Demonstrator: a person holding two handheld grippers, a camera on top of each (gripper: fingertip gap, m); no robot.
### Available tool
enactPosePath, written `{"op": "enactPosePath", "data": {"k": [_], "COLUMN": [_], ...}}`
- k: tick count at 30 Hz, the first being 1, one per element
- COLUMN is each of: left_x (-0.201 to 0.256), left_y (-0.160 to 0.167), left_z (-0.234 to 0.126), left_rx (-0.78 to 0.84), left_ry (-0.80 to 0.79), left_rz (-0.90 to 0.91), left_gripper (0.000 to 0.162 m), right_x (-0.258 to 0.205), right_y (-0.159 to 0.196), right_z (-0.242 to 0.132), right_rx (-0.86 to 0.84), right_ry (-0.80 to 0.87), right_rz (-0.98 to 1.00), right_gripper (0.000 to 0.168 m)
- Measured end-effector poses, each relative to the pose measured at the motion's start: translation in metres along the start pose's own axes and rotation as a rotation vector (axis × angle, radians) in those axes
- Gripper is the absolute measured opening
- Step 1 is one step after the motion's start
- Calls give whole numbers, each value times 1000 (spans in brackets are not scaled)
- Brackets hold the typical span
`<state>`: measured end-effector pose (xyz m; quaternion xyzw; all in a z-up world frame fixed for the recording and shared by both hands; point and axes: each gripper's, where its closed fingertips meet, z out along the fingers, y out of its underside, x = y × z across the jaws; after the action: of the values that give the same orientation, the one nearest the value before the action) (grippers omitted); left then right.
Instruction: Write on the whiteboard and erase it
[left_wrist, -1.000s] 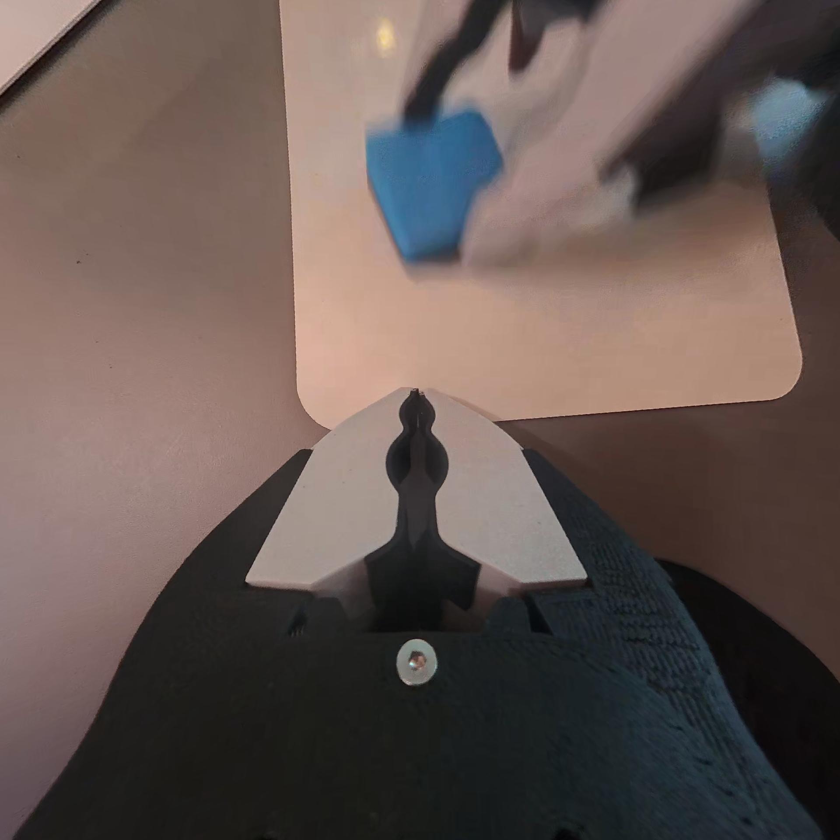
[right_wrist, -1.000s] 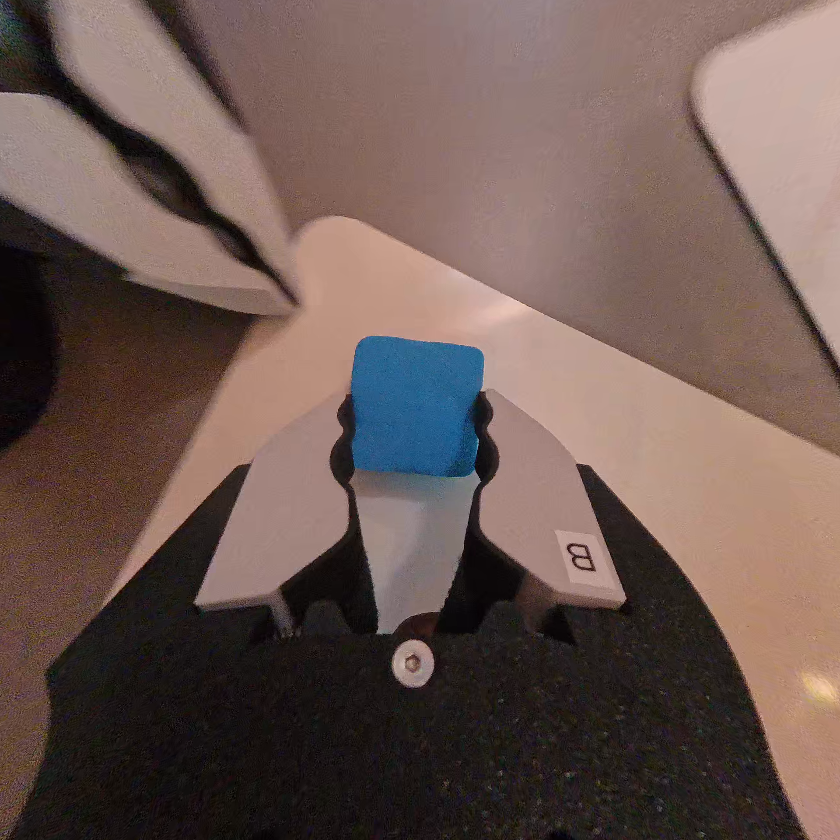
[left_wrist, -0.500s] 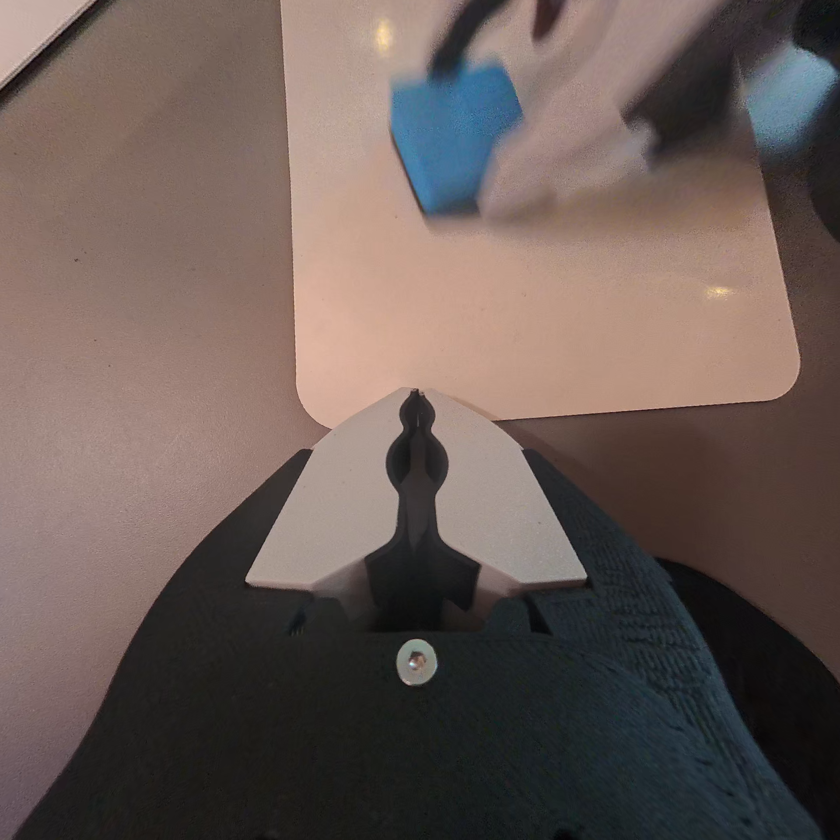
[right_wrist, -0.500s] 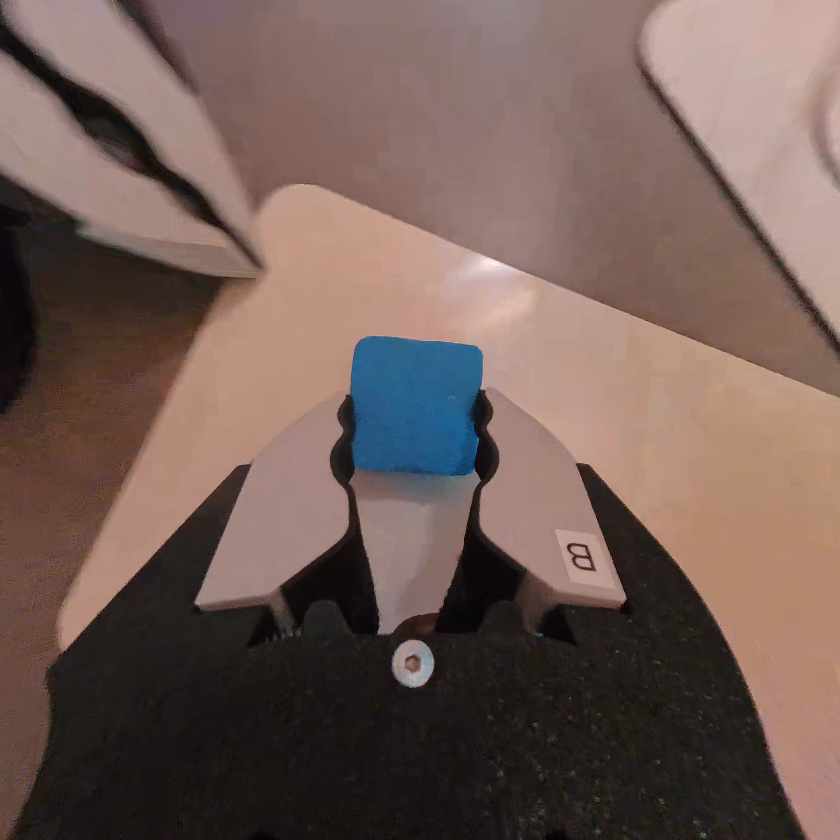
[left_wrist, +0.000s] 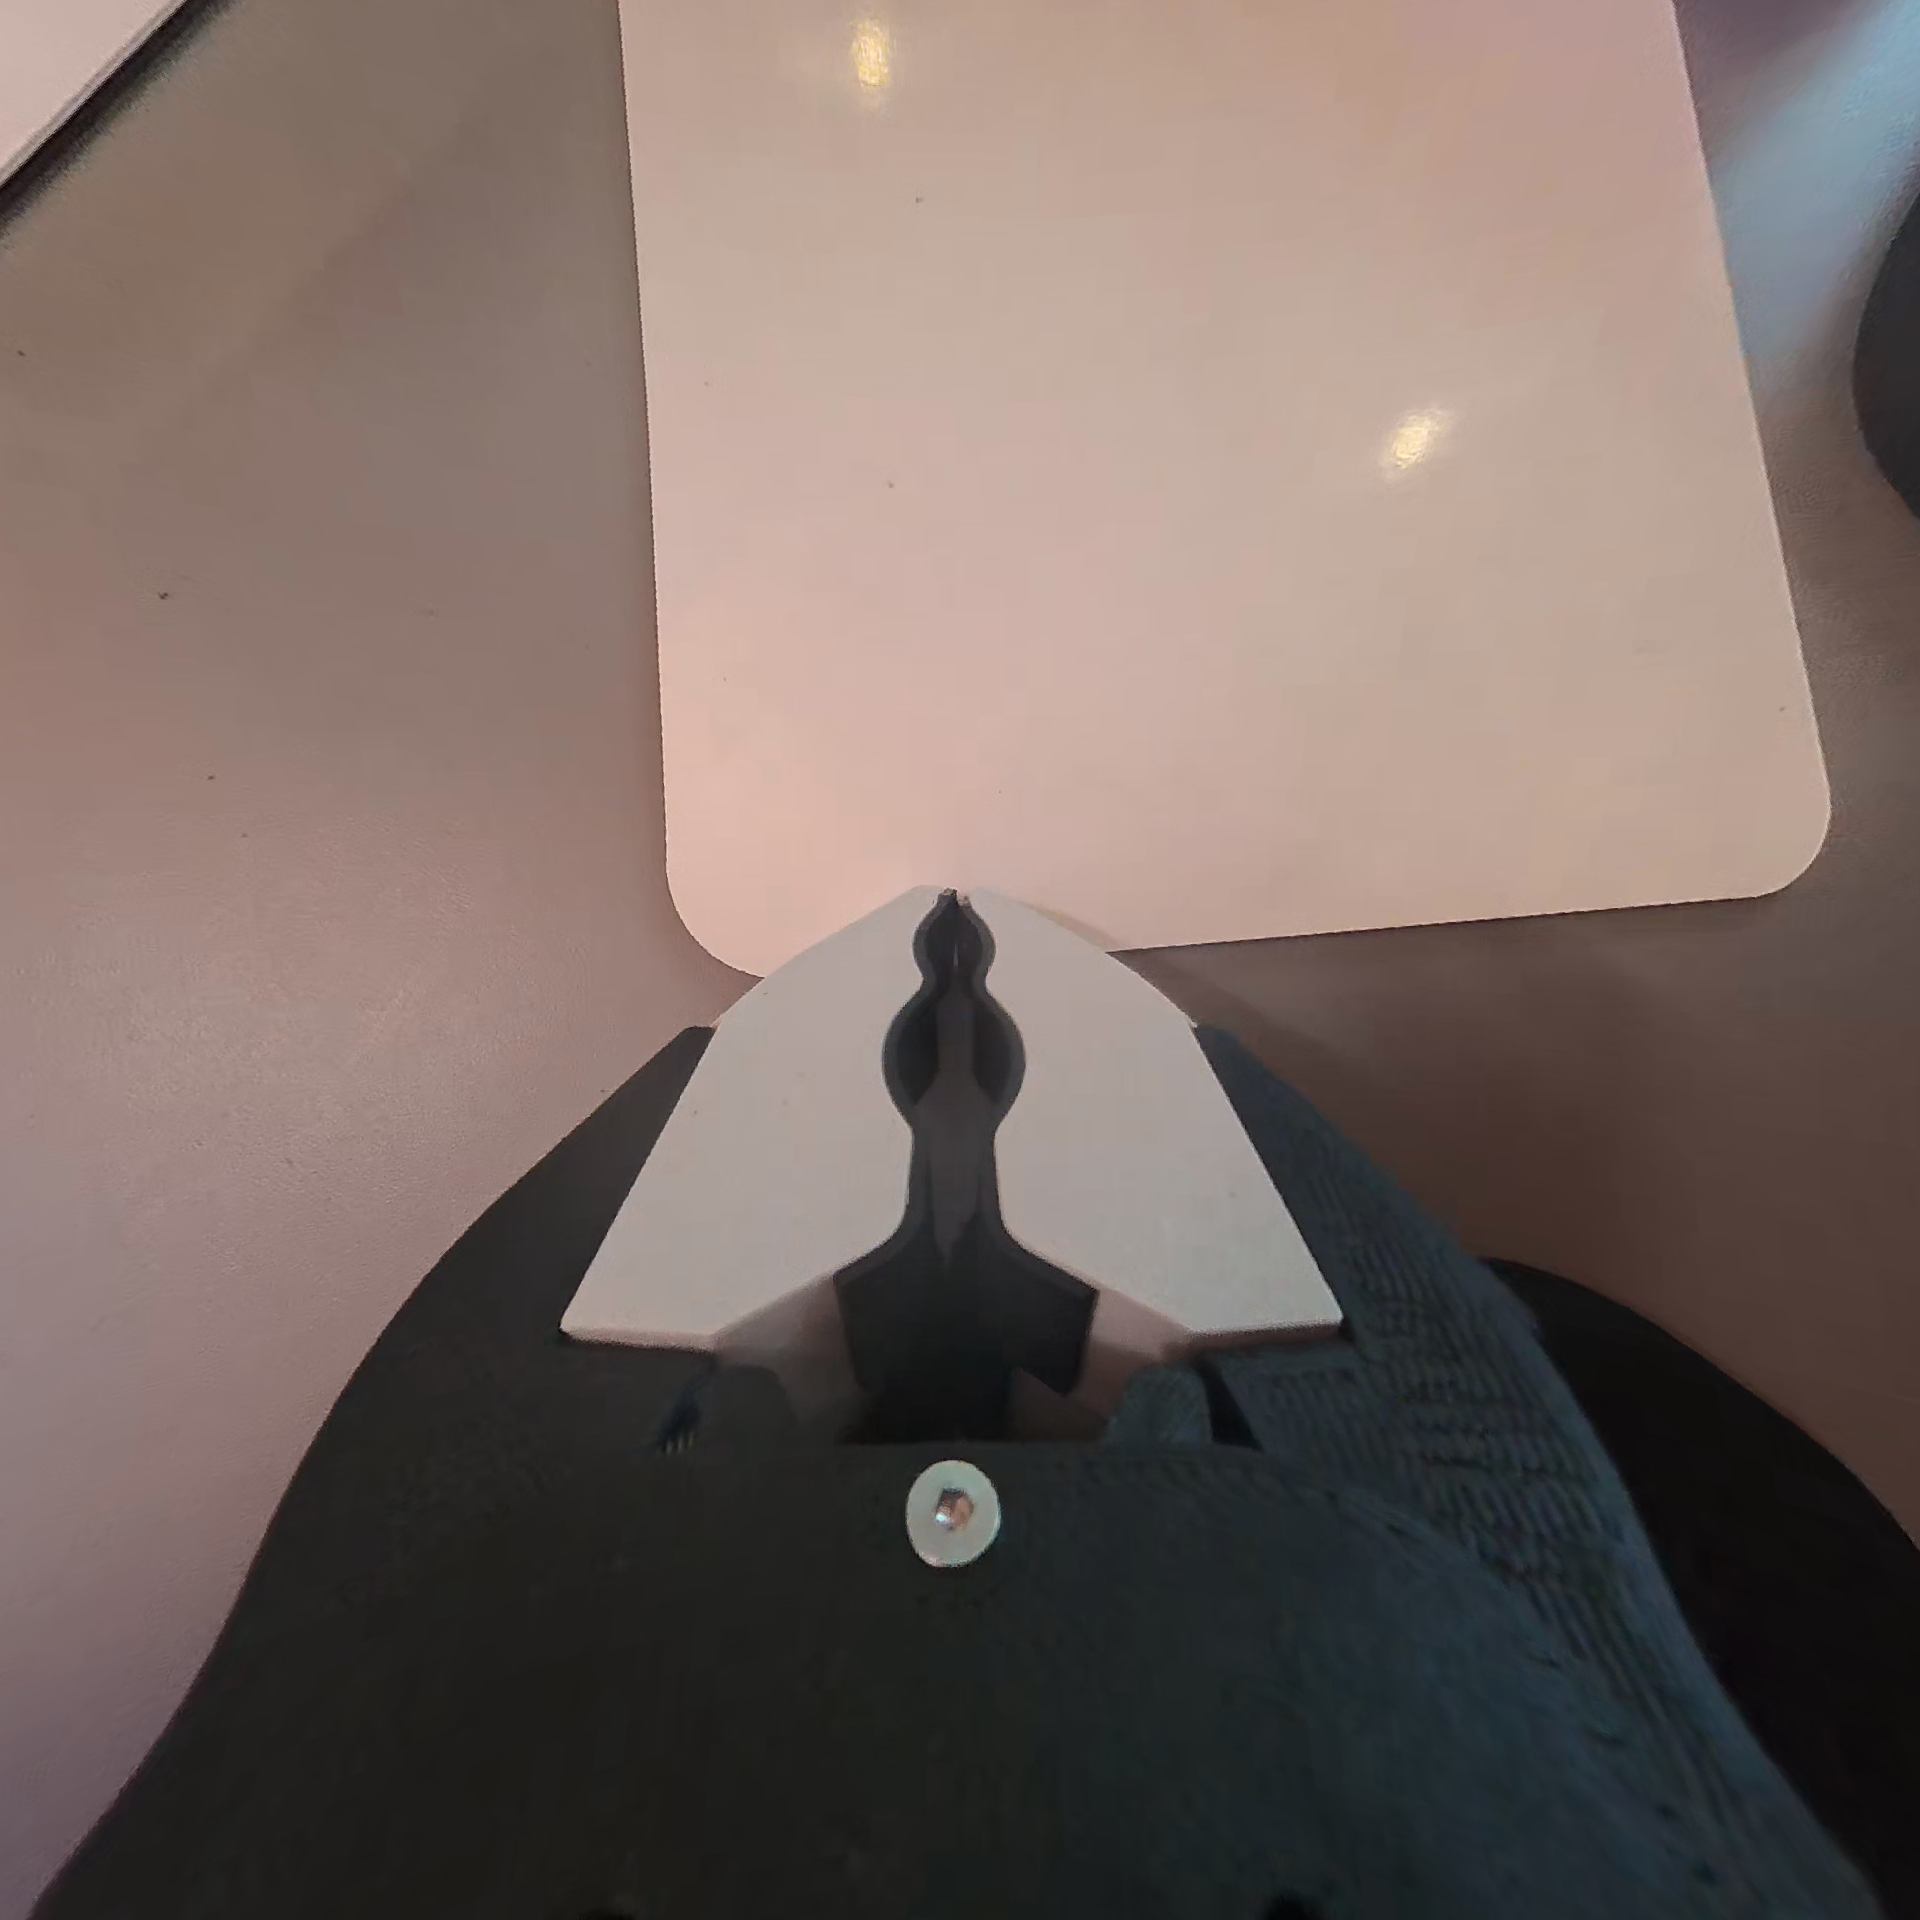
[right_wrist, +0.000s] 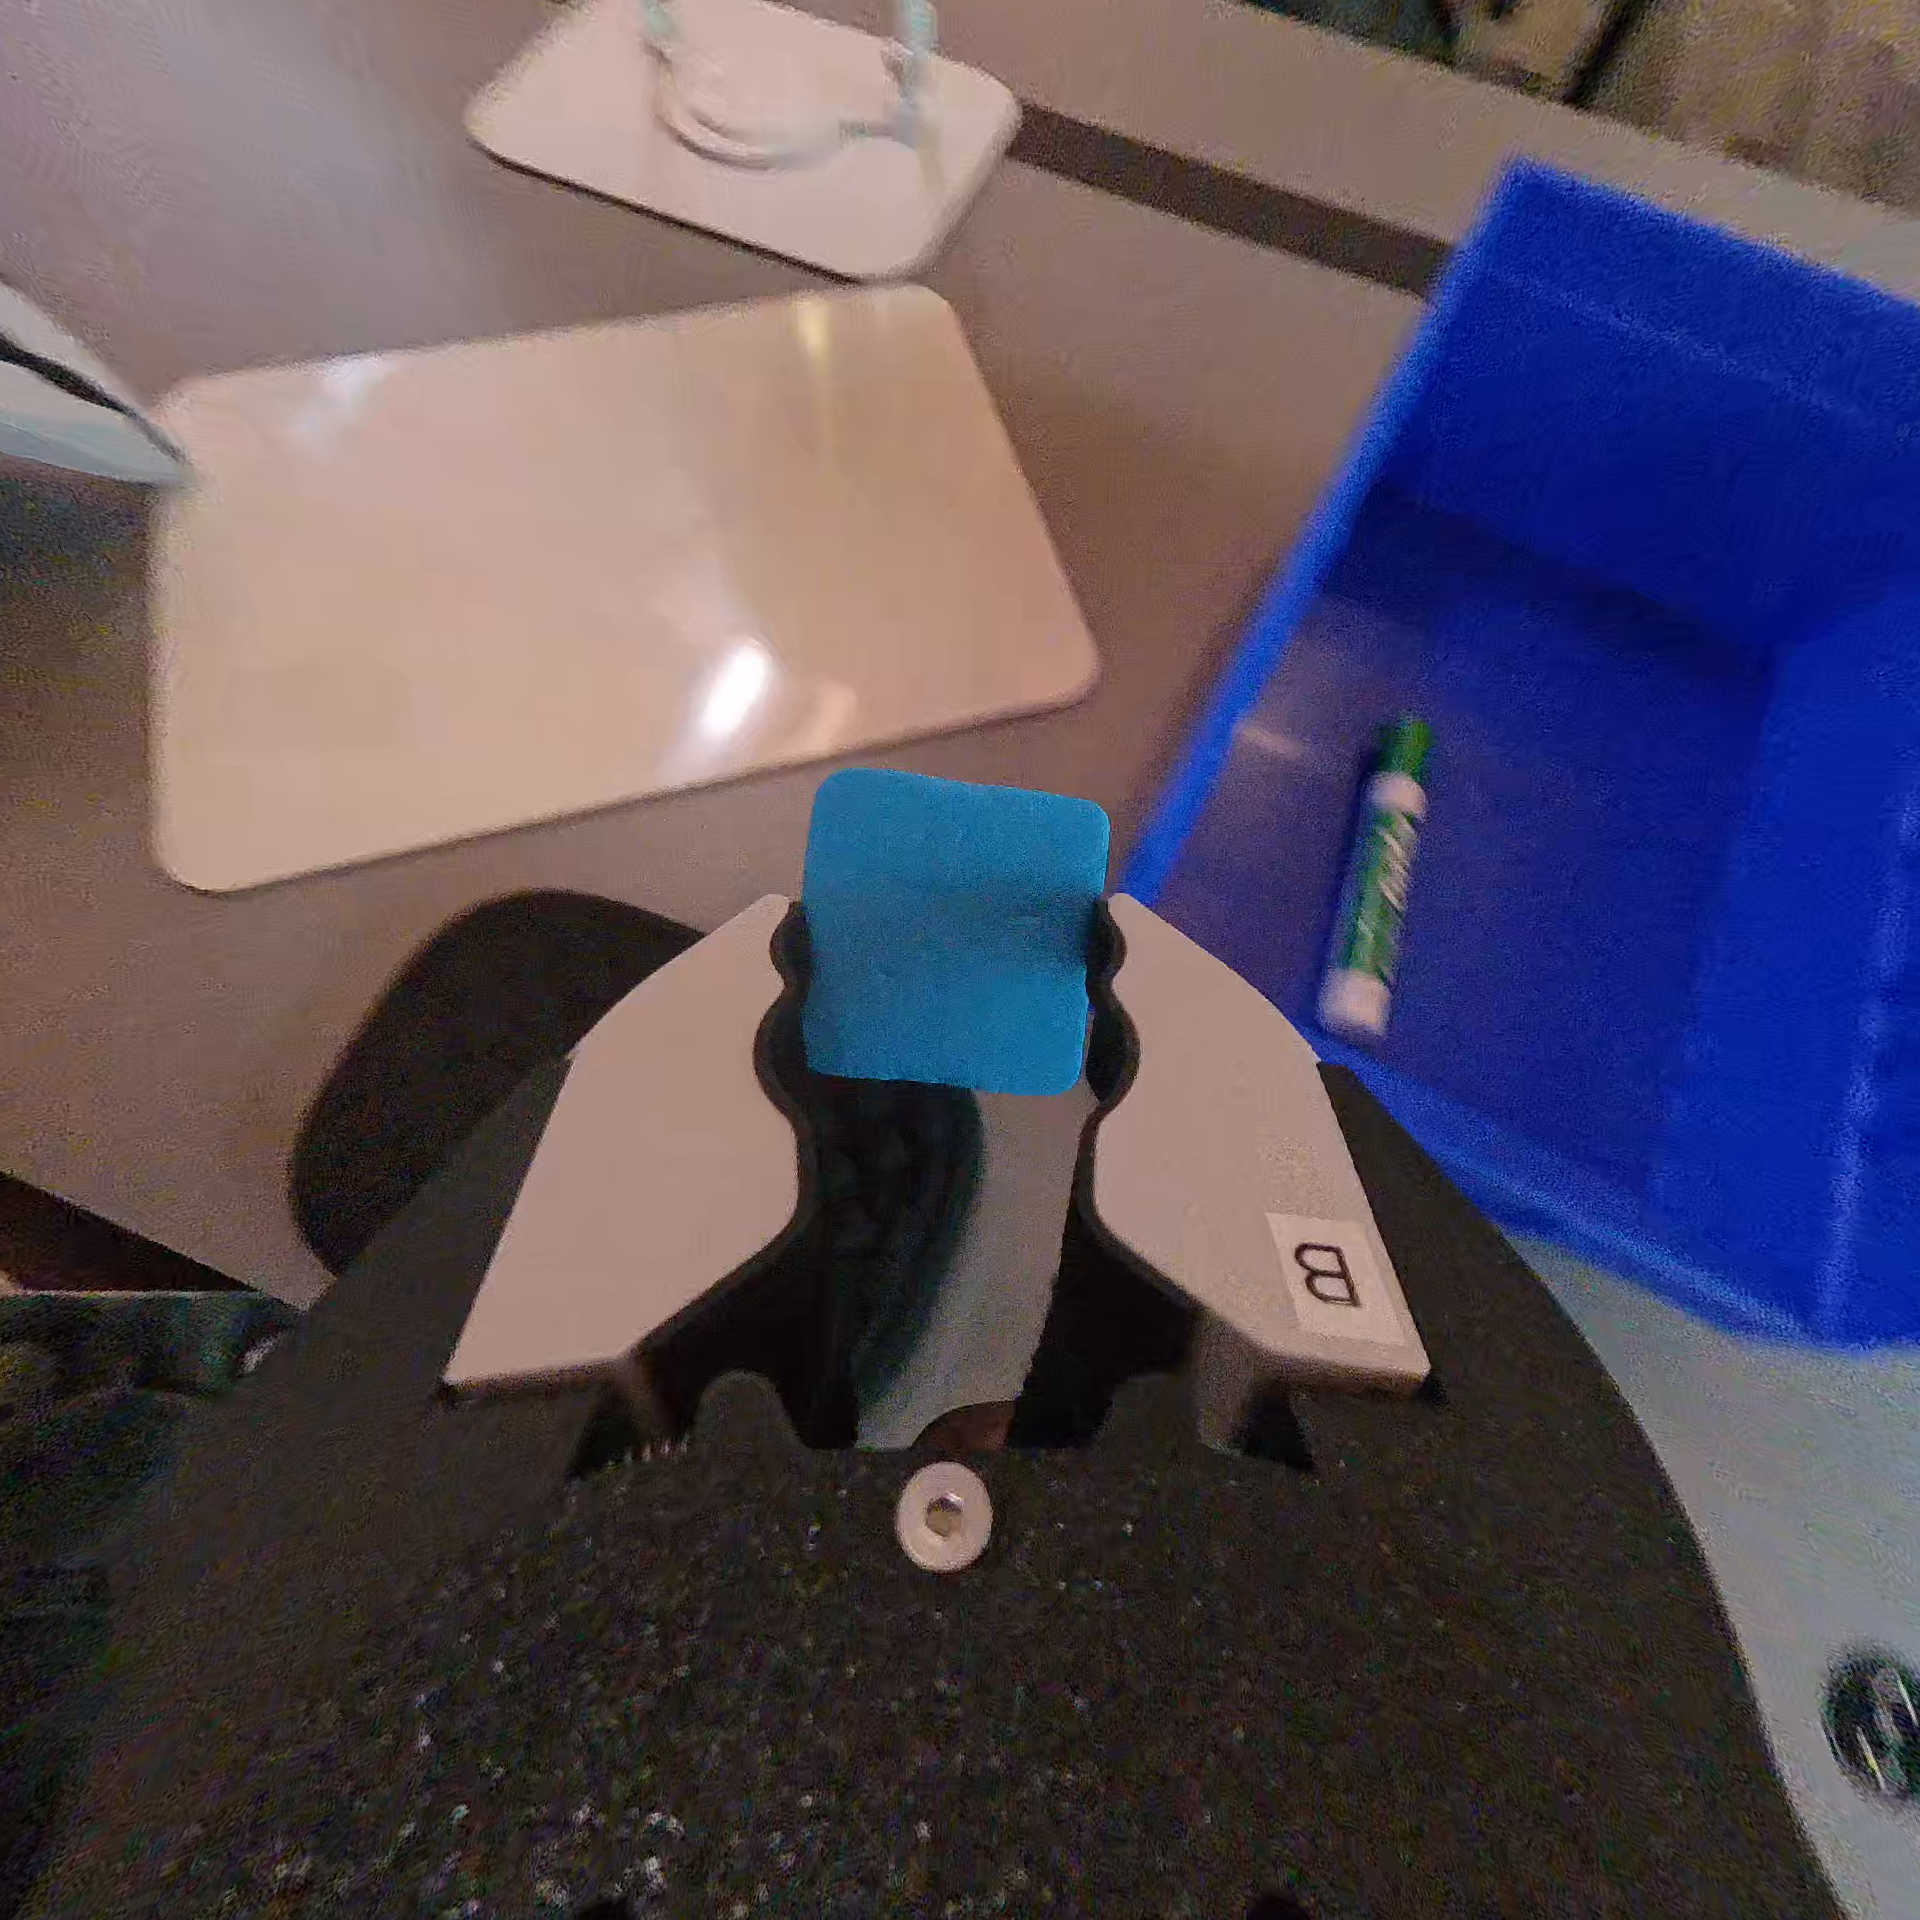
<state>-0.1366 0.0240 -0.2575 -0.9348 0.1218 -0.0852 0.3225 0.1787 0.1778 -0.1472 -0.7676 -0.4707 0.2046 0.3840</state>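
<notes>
The white whiteboard (left_wrist: 1195, 468) lies flat on the brown table and shows no marks. My left gripper (left_wrist: 951, 896) is shut and empty, with its tips at the board's near left corner. My right gripper (right_wrist: 948, 920) is shut on a blue eraser (right_wrist: 951, 945) and holds it above the table, off the whiteboard (right_wrist: 571, 603) and beside a blue bin (right_wrist: 1662, 623). A green marker (right_wrist: 1377, 883) lies in the bin. The left gripper's tips (right_wrist: 156, 457) show at the left edge of the right wrist view, at the board's corner.
A second white board (right_wrist: 914, 187) with a clear glass item (right_wrist: 769, 94) on it lies beyond the whiteboard. A round black object (right_wrist: 447, 1039) sits on the table near my right gripper. A dark object (left_wrist: 1896, 312) shows at the left wrist view's right edge. The grippers' ends are close to 35 cm from one another. My left tips are about 45 cm from the green marker (right_wrist: 1377, 883), my right tips only 15 cm.
My right gripper has lifted the eraser off the whiteboard and pulled back to the right, beside the blue bin, leaving the left wrist view. The left gripper has not moved.
</notes>
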Motion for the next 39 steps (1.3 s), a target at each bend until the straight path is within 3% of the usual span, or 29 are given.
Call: {"op": "enactPosePath", "data": {"k": [4,9,10,13,16,18,20,23,25,26,30,34,39], "left_x": [0,-10,-6,11,39,57,63,28,-16,-32,-70,-91,-101], "left_y": [0,-5,-14,-42,-54,-50,-35,8,60,85,129,169,199], "left_z": [0,-3,-11,-46,-88,-123,-165,-241,-277,-281,-252,-204,-190], "left_rx": [-7,22,81,276,413,474,509,515,397,313,176,-47,-236], "left_ry": [-18,-121,-124,-116,-104,-112,-186,-484,-736,-785,-809,-711,-661], "left_rz": [10,37,21,-19,-21,-8,3,-93,-253,-346,-537,-686,-776], "left_gripper": [1,1,12,31,51,55,55,53,51,52,57,57,50], "right_x": [62,75,77,76,78,78,74,64,50,44,18,-2,-9], "right_y": [73,118,126,126,117,97,70,29,7,-2,-20,-34,-44], "right_z": [-15,11,15,22,19,12,3,-10,-16,-18,-13,-10,-10], "right_rx": [-125,-193,-221,-212,-197,-121,-21,146,241,271,282,282,300], "right_ry": [130,108,116,104,103,115,113,95,61,49,16,-15,-18], "right_rz": [174,266,267,271,277,235,195,145,118,107,20,-49,-86], "right_gripper": [52,52,52,53,77,80,80,77,73,71,69,67,65]}}
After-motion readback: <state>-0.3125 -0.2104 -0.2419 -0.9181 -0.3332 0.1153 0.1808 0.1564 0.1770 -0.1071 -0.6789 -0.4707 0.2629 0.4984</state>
